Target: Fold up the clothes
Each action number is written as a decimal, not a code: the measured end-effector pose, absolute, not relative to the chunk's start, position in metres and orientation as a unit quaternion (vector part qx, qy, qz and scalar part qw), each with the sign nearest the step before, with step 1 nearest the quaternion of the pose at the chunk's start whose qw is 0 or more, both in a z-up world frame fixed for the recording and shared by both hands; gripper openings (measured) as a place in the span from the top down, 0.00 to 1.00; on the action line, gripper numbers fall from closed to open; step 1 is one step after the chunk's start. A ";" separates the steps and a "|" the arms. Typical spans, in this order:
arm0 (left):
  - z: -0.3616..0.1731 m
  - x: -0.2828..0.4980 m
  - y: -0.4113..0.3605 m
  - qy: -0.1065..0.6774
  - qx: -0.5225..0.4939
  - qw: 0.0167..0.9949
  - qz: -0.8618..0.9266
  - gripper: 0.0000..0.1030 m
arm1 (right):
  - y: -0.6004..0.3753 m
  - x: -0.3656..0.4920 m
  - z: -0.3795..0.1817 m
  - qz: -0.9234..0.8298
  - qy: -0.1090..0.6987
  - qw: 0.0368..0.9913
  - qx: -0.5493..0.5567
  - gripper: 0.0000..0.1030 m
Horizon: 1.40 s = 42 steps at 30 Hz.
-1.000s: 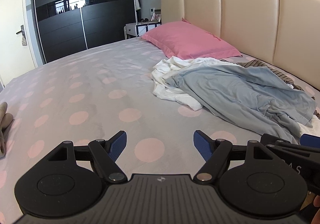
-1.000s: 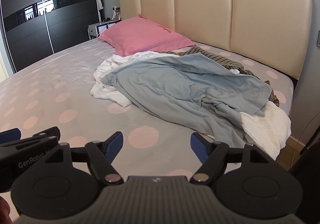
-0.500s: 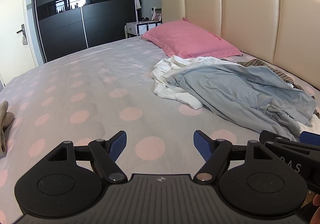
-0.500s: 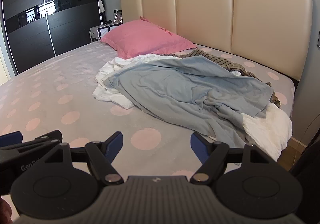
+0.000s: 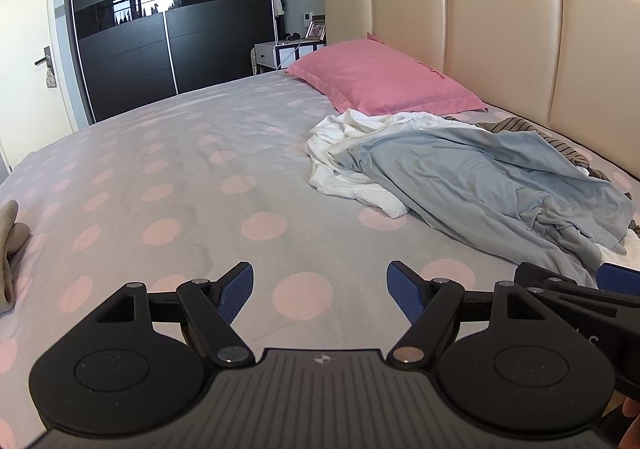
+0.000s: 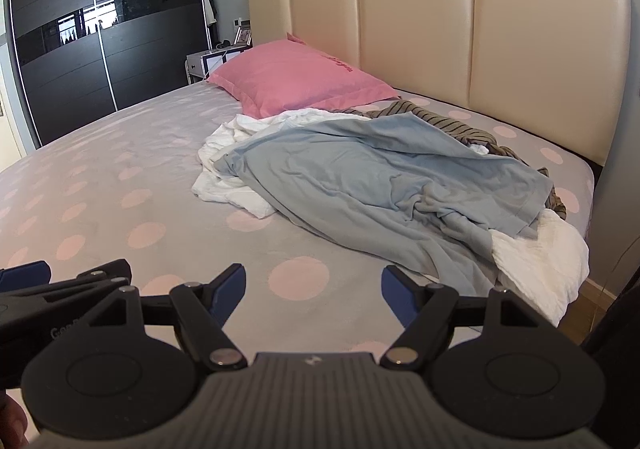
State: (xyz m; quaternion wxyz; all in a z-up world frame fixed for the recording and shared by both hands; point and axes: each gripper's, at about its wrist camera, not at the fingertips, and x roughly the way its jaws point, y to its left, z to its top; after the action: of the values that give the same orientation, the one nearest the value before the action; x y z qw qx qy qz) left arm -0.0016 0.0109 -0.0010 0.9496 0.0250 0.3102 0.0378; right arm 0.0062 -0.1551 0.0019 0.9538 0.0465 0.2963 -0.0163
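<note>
1. Left gripper fingers spread wide, empty, above the bed.
2. Right gripper fingers likewise apart, empty.
3. Blue garment crumpled on white clothes beside pink pillow, well ahead.

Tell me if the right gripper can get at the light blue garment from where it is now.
Probably yes. The right gripper is open and empty, with only bare polka-dot bedsheet between it and the near edge of the light blue garment, which lies on top of the pile. It still needs to move forward.
</note>
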 end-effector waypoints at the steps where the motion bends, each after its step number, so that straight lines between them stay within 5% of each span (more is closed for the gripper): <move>1: -0.001 -0.001 0.011 0.311 0.025 0.949 0.038 0.29 | -0.155 0.006 0.002 -0.016 0.297 0.954 0.047 0.25; 31: -0.008 0.005 0.019 0.328 0.012 0.944 0.037 0.29 | -0.151 0.017 0.008 0.002 0.319 0.947 0.044 0.25; 42: -0.013 0.039 0.039 0.350 0.001 0.936 0.046 0.29 | -0.181 0.119 0.015 0.068 0.373 0.922 -0.074 0.25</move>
State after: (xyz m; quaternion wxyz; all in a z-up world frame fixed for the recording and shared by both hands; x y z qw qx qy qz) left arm 0.0386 0.0392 -0.0131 0.9355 0.0006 0.3503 0.0460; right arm 0.1193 -0.1809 0.0151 0.9225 -0.0739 0.3727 0.0683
